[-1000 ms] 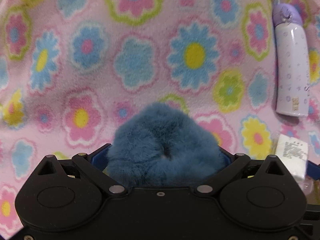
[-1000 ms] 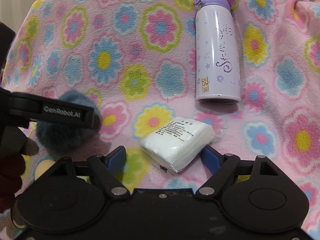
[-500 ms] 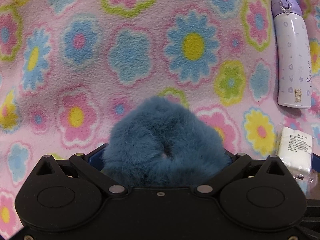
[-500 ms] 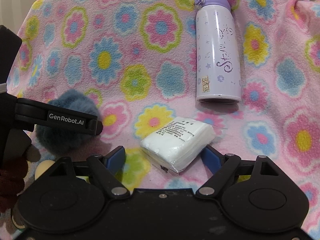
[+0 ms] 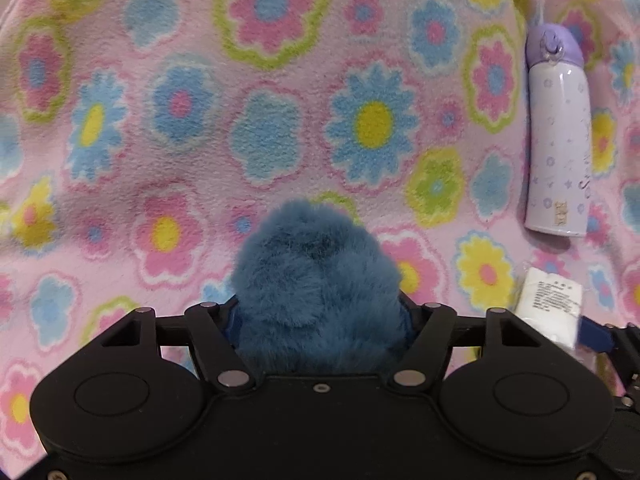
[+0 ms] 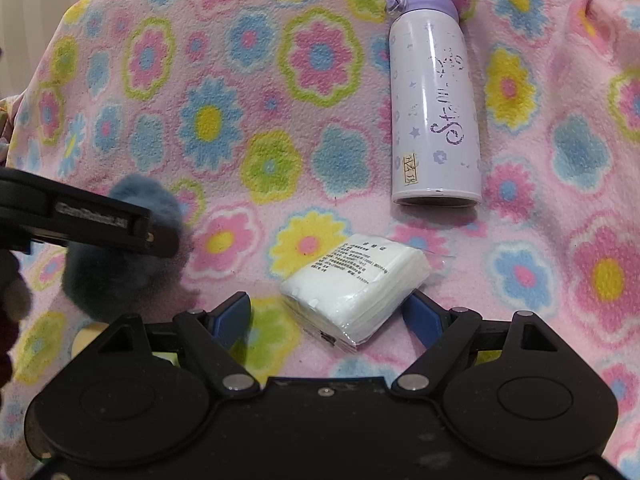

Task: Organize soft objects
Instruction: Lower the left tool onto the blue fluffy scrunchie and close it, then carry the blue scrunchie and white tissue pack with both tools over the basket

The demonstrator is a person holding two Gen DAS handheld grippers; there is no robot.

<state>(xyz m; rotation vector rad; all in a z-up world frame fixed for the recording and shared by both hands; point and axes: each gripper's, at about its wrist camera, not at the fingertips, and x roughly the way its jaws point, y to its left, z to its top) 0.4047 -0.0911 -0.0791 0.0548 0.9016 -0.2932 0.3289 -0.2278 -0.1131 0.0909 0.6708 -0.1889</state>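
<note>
Three things lie on the blanket [image 5: 280, 80], which covers everything I can see; it drops away at the far left and rumples at the far right, with wide open room up the middle.

The bottle [image 6: 434, 100] is the largest: it lies on its side, hard and likely to roll, and I judge it no part of the soft sorting.

The scrunchie [image 5: 316, 280] sits in my left claw [image 5: 320, 312], squeezed between nearly closed jaws. It seems light and springy, so it should grip anywhere, though fur may slide.

The tissue pack [image 6: 356, 288] lies on the blanket near the bottle's base, between the wide-open jaws of my right claw [image 6: 328, 316], which holds nothing. The plastic wrap looks slick and the pack yielding; I would pinch across its flat sides, mid-body, not a corner.
</note>
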